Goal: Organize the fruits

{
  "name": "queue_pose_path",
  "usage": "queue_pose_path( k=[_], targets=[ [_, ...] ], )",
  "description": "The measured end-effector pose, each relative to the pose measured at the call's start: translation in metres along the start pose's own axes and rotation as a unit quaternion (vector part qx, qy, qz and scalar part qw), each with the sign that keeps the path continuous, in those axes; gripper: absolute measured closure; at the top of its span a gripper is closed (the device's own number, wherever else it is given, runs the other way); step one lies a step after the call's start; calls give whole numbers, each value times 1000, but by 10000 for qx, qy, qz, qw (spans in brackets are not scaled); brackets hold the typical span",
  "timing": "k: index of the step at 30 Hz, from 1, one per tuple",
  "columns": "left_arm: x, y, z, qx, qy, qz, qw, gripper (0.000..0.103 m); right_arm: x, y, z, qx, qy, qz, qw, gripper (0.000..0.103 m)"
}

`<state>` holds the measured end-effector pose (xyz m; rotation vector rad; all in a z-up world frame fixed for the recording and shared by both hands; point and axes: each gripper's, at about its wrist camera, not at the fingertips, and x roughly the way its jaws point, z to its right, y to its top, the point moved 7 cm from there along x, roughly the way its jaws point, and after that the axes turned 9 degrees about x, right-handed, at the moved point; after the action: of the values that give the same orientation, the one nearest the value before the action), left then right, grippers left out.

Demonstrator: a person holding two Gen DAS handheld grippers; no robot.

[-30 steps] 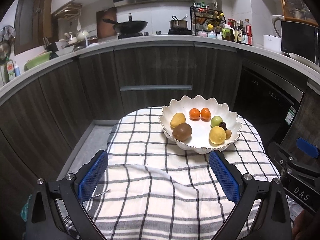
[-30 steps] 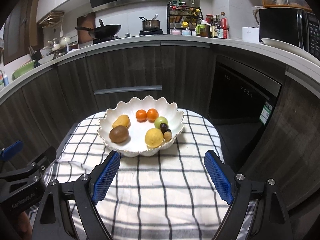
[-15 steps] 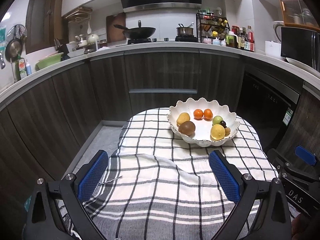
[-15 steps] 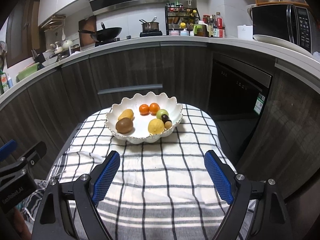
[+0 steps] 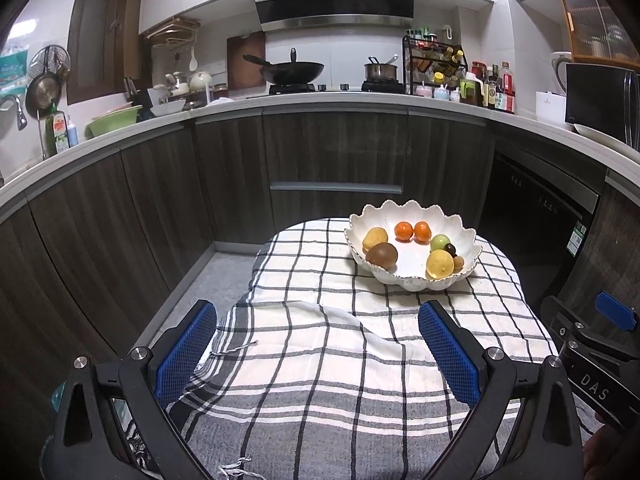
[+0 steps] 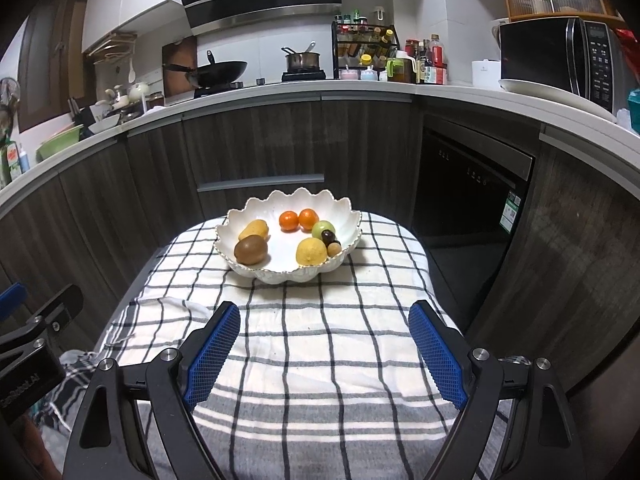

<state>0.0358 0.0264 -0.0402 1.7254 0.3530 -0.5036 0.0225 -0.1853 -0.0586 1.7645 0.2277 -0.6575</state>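
Left gripper (image 5: 316, 344): released, jaws spread wide, nothing between the pads, hanging above the folded part of the checked cloth (image 5: 320, 360) at the near left of the table. Further right and far end: white scalloped bowl (image 6: 256, 268) on the cloth, w/ all visible fruit inside. In the bowl from left to right: yellow oblong fruit (image 6: 253, 230) at back-left, brown kiwi (image 6: 251, 250) just in front of it, two small oranges (image 6: 299, 219) side by side at the back, lemon (image 6: 311, 251) at front-right, green round fruit (image 6: 323, 229) behind it, then a dark berry-like piece (image 6: 329, 235) and a small tan one (image 6: 333, 248), both touching or almost touching the lemon; cannot tell exactly. Right gripper (image 6: 324, 344): also released, empty, well apart from the bowl, pointed approx. at it. No fruit seen on the cloth outside the bowl. Judged step: either start or end of the task, both tools back at the near edge; probably end, since everything sits in one dish. If more sorting wanted, next move calls for reaching fwd to the bowl, lowering over one fruit, closing softly; risky for the small round pieces, easy to roll.
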Motion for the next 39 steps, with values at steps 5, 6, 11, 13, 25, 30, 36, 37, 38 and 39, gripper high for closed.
queue_pose_path(
  k=[5, 6, 11, 13, 25, 30, 36, 37, 38, 39],
  targets=[
    [-1, 0, 0, 4, -23, 11, 10000, 0, -5, 3, -1, -8, -4, 55, 10000, 16],
    [-1, 0, 1, 9, -15, 5, 10000, 0, -5, 2, -1, -4, -1, 54, 10000, 16],
    [0, -1, 2, 12, -38, -41, 10000, 0, -5, 2, 0, -10, -28, 46, 10000, 16],
    [0, -1, 2, 14, -42, -50, 10000, 0, -6, 2, -1, -6, -23, 33, 10000, 16],
    [1, -2, 1, 18, -47, -54, 10000, 0, -5, 3, -1, -5, -26, 22, 10000, 16],
    [2, -4, 3, 32, -77, -85, 9999, 0, -5, 3, -1, -4, -21, 24, 10000, 16],
    [4, -6, 5, 46, -107, -142, 9998, 0, -3, 3, 0, 5, -29, 14, 10000, 16],
    [5, -7, 5, 44, -104, -154, 9998, 0, -3, 3, -1, 3, -27, 10, 10000, 16],
    [6, -7, 4, 45, -110, -161, 9998, 0, -3, 3, 0, 3, -23, 8, 10000, 16],
    [6, -7, 4, 43, -118, -166, 9998, 0, -3, 3, 0, 6, -23, 8, 10000, 16]
  ],
)
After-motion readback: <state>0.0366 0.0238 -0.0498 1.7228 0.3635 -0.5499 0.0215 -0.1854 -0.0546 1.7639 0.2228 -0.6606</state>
